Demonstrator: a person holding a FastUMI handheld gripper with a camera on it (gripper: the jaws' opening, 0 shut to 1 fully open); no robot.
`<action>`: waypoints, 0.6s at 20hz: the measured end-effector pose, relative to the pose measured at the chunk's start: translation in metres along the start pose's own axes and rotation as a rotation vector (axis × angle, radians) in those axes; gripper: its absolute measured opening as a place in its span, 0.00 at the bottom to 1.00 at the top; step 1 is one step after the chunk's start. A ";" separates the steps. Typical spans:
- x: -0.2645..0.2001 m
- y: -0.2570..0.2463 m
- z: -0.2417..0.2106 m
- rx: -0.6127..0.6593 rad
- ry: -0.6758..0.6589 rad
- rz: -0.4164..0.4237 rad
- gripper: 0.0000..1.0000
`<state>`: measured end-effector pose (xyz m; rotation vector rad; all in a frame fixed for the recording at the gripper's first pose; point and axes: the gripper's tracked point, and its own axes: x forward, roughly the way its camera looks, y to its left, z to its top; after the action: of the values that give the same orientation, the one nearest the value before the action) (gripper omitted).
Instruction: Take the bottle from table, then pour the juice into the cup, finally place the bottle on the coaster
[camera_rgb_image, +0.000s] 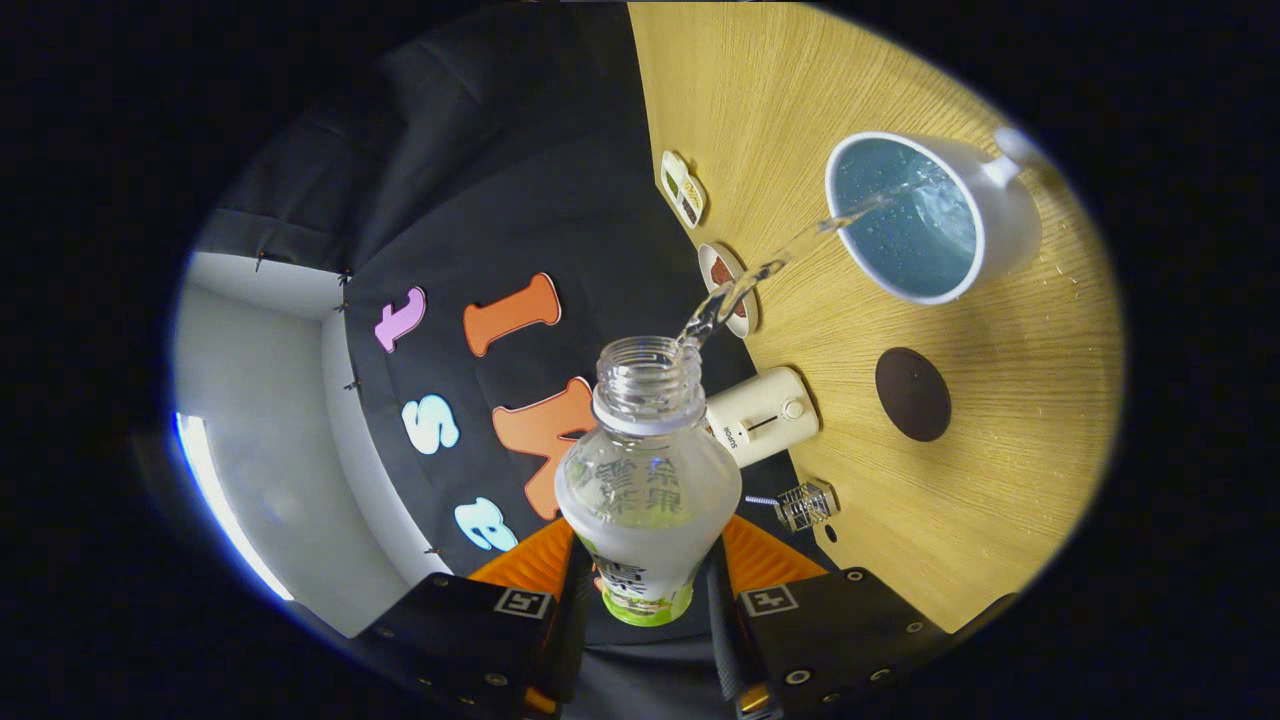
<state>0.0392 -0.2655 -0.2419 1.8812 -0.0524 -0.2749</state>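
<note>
Gripper view: the wooden table (1000, 480) is seen rolled to one side, with the booth wall beyond its edge. On it stands the white cup (935, 215), blue inside and already holding liquid, into which a clear stream is arcing from the uncapped neck of the bottle (648, 490). The bottle is clamped at its lower body by both fingers of the gripper (648, 600), tilted toward the cup, its mouth well short of the rim. Between bottle and cup lies the dark round coaster (912, 394), bare and awaiting the bottle. Nearer the table edge a small cream-coloured device (762, 414) and a little clear cube (806, 505) are seen. The bottle is judged thin-walled and light, easily dented, getting lighter as it empties, and possibly slick if wetted; the body below the shoulder, where it is held now, is judged the soundest grip
</note>
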 end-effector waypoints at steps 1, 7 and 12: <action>-0.001 -0.001 0.003 0.008 -0.005 -0.001 0.54; -0.003 0.003 0.006 0.042 -0.015 0.011 0.54; -0.004 0.012 0.009 0.077 -0.017 0.031 0.54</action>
<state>0.0349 -0.2770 -0.2321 1.9526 -0.1047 -0.2704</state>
